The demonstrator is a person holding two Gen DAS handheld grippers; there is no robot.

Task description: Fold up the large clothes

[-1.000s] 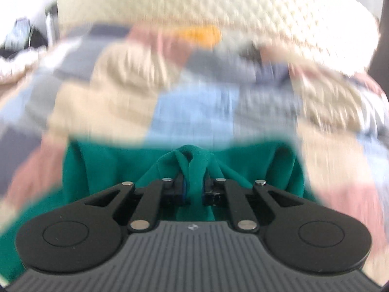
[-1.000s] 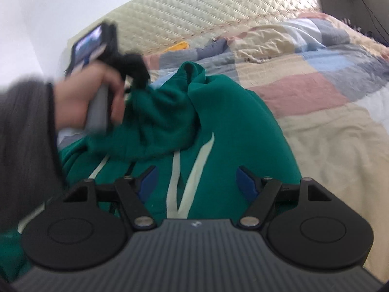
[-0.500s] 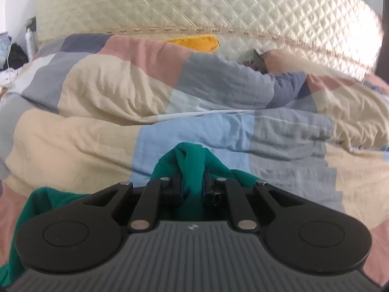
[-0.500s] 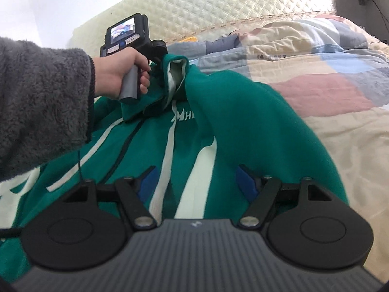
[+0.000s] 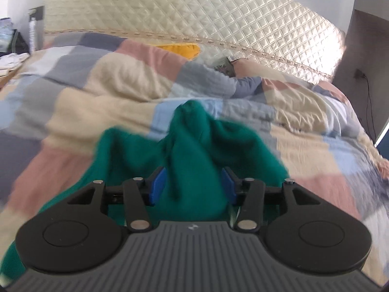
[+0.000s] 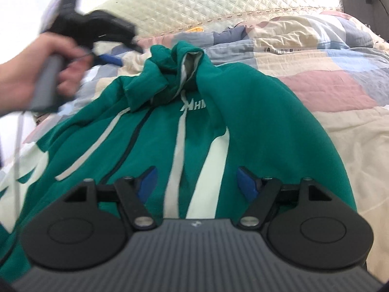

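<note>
As the pinch comes undone: the left claw (image 5: 192, 186) is opening right now, and the bunch of green cloth it clamped a second ago sits loose between the blue pads (image 5: 159, 185).
Right claw (image 6: 195, 182): spread wide over the front of the green jacket (image 6: 189, 141), nothing between its pads, much as it was a second ago.
Jacket: spread front-up on the patchwork quilt (image 6: 340, 112), white stripes running up towards the collar, the far end rucked into a heap.
What changed: half a second ago that far end was held up high in a shut claw; now the heap (image 5: 194, 126) is slumping onto the quilt.
From the right side: the hand (image 6: 36, 73) with the left claw (image 6: 107, 58) shows blurred, beside the heap; whether cloth touches it there is hard to tell.
Meaning for the fold: that part looks delivered but untidy; smoothing it seems the next job.
Containers: none in sight.
Far end: yellow pillow (image 5: 180, 48), then the quilted headboard (image 5: 218, 19).
</note>
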